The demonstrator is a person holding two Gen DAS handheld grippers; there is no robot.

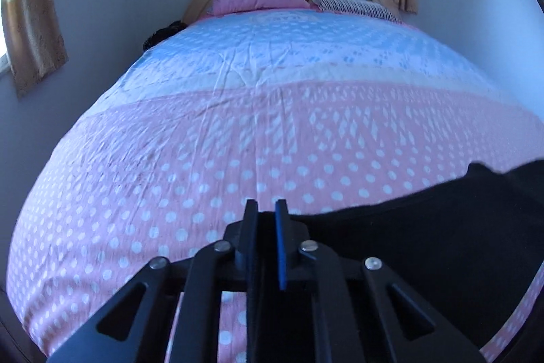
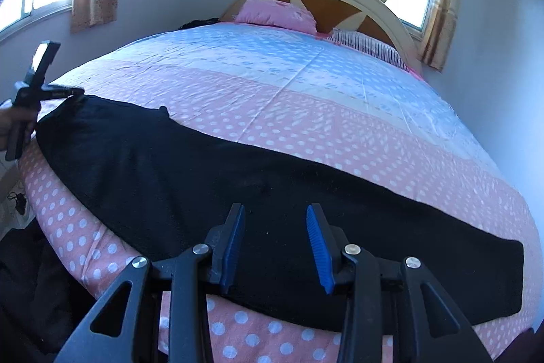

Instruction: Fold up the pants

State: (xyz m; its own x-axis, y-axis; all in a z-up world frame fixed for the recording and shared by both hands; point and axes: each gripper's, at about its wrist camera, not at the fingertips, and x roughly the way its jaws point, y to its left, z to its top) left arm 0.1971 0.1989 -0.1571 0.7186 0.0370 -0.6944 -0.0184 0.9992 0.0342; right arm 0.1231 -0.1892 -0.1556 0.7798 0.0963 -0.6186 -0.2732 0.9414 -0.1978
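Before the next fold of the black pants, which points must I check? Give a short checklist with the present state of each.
1. Pants lie spread along the near edge of the bed: ok.
2. Left gripper at the pants' end, fingers close together: ok.
3. Cloth truly pinched in the left gripper: cannot tell.
4. Right gripper holds cloth: not ok, it is open above the pants.
5. Bedspread beyond the pants free for folding: ok.

Beyond the black fabric pants (image 2: 258, 193), the pink-and-blue dotted bedspread (image 2: 340, 97) lies open up to the pink pillow (image 2: 275, 14), striped pillow (image 2: 370, 45) and arched cream wooden headboard (image 2: 391, 12).
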